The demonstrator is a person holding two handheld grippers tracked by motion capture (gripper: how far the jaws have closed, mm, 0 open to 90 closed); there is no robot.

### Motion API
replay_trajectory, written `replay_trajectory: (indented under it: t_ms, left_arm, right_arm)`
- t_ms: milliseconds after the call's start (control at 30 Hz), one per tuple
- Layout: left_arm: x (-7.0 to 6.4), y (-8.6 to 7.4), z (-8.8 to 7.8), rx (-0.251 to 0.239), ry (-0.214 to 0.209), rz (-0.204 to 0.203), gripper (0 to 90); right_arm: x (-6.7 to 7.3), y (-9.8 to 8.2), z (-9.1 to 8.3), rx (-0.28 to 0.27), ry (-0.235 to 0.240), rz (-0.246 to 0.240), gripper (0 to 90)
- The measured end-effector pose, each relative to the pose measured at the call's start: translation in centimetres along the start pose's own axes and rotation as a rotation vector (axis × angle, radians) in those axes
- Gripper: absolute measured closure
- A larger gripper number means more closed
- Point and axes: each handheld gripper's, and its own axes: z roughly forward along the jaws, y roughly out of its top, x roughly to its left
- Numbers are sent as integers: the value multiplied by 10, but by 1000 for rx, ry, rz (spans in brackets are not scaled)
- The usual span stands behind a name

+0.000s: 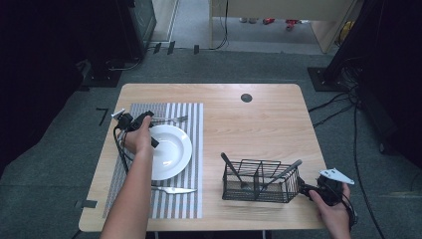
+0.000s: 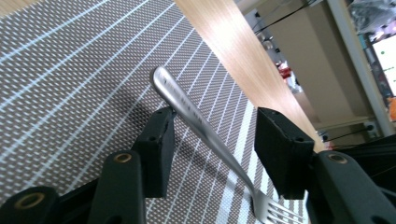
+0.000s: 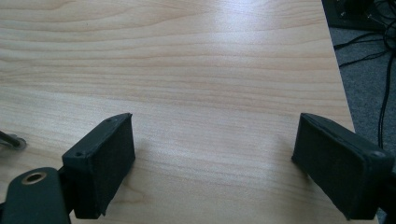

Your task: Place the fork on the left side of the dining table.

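A silver fork (image 2: 196, 121) lies on the striped placemat (image 2: 70, 93), its handle running between the jaws of my left gripper (image 2: 215, 123). Those jaws stand open on either side of the handle, the left one right against it. From above, the fork (image 1: 171, 119) rests just beyond the white plate (image 1: 174, 164), and the left gripper (image 1: 142, 121) sits at its handle end. My right gripper (image 3: 215, 128) hangs open over bare wood with nothing between its jaws. In the high view the right gripper (image 1: 311, 190) is beside the right end of a black wire caddy (image 1: 259, 181).
A knife (image 1: 174, 190) lies on the placemat (image 1: 191, 149) in front of the plate. The caddy holds two utensils with handles sticking up (image 1: 291, 168). A dark round grommet (image 1: 246, 97) sits near the far edge. The table's right edge (image 3: 338, 70) is close to the right gripper.
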Motion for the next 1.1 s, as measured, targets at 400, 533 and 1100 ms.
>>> replay_trajectory:
  t_ms: [400,533,1100]
  left_arm:
    - [5,7,-5,-9,-1,3,462]
    - [6,8,-7,1,-14,-4,460]
    - [12,23,-28,46,-72,32,506]
  right_arm:
    - [0,0,0,-1,0,-1,127]
    - [0,0,0,0,0,-1,127]
    - [0,0,0,0,0,-1,127]
